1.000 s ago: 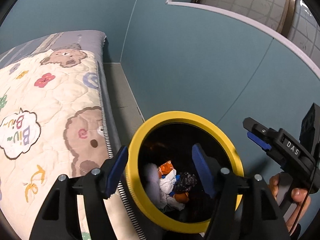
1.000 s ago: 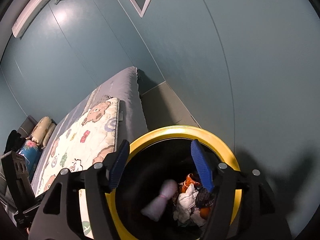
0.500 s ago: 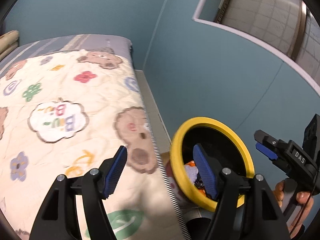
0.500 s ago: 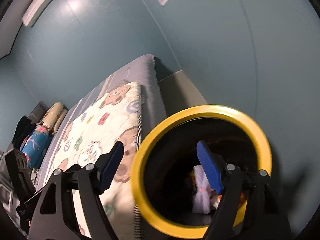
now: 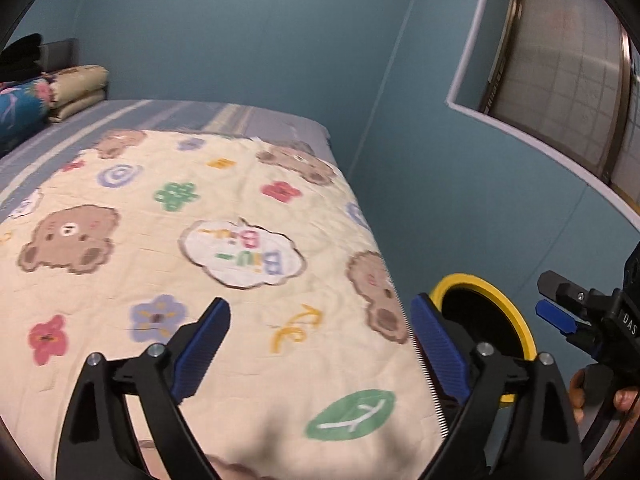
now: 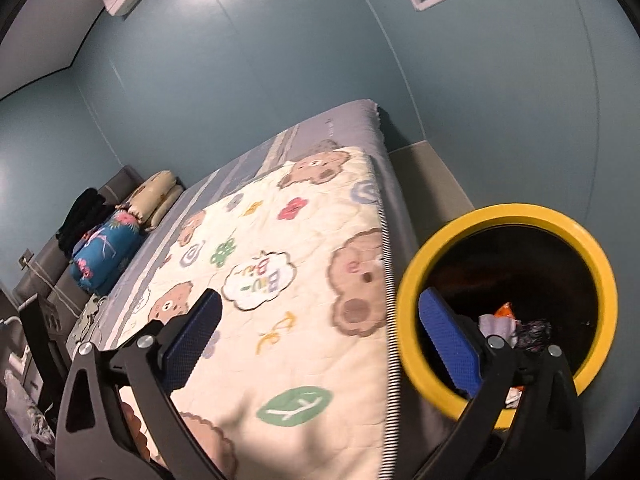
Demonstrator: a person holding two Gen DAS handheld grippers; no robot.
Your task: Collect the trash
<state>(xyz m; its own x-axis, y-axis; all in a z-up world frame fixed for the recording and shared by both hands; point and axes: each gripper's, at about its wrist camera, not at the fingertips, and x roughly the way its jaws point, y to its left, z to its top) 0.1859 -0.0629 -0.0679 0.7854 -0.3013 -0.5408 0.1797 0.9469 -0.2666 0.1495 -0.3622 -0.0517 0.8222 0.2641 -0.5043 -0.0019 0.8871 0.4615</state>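
Over the quilt (image 5: 240,240) on the bed (image 6: 344,120), both tools spreading, nothing between the jaws: left tool (image 5: 320,344), right tool (image 6: 320,332). Lower right, beside the bed's edge: yellow-rimmed bin (image 6: 408,312), trash (image 6: 516,324) inside, behind the right tool's right finger.

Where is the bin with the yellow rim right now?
The bin stands on the floor at the right of both views, squeezed between the edge of the bed and the blue wall, with crumpled trash inside.

Yellow-rimmed bin (image 6: 506,216), bear-patterned cream quilt (image 5: 168,240)
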